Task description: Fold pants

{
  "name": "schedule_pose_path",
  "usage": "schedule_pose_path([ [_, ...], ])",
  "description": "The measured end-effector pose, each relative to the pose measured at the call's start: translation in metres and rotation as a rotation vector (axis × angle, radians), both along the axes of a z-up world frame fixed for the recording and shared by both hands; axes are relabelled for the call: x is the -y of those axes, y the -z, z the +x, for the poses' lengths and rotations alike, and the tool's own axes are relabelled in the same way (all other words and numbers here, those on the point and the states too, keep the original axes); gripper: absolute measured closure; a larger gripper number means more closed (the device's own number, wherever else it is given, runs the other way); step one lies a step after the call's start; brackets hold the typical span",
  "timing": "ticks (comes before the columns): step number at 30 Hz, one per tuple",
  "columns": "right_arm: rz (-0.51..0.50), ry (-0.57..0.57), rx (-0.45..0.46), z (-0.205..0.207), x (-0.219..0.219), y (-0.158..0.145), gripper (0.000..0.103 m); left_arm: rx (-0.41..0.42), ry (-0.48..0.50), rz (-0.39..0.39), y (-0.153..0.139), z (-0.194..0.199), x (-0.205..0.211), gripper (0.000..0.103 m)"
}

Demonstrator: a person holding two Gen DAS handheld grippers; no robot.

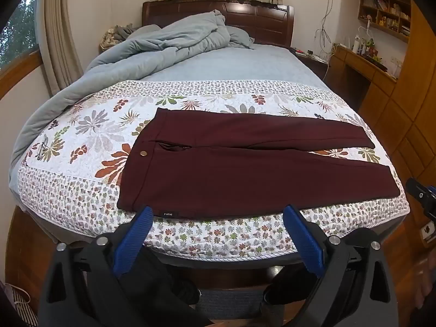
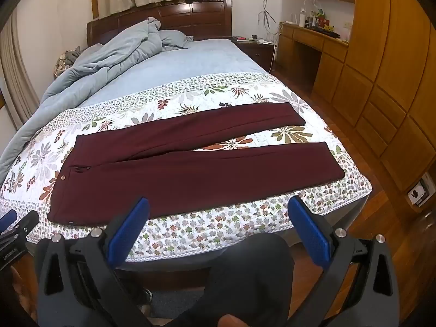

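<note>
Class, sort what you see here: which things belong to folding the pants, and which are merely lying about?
For the job:
maroon pants spread flat on the floral quilt
left tongs, open
right tongs, open

Lying about:
rumpled grey-blue duvet
wooden desk with bottles
</note>
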State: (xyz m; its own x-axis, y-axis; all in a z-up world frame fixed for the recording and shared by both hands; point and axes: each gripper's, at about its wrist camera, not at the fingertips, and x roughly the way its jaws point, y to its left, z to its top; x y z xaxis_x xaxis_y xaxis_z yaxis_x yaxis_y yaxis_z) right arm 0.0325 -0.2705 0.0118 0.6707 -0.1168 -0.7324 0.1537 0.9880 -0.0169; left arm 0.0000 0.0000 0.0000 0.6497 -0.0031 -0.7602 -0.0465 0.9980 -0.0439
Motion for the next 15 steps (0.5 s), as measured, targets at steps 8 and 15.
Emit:
schedule_pose_path([
  [8,0.005,-0.003,0.002,-0.0007,-0.0007,-0.0026,0.002,0.001,-0.003,0.008,-0.0004,0.0,-0.0006,0.006],
  [15,0.001,-0.002,-0.002,0.0,-0.0021,0.0007,0.002,-0.002,-0.003,0.01,0.0023,0.0022,-0.0003,0.006],
])
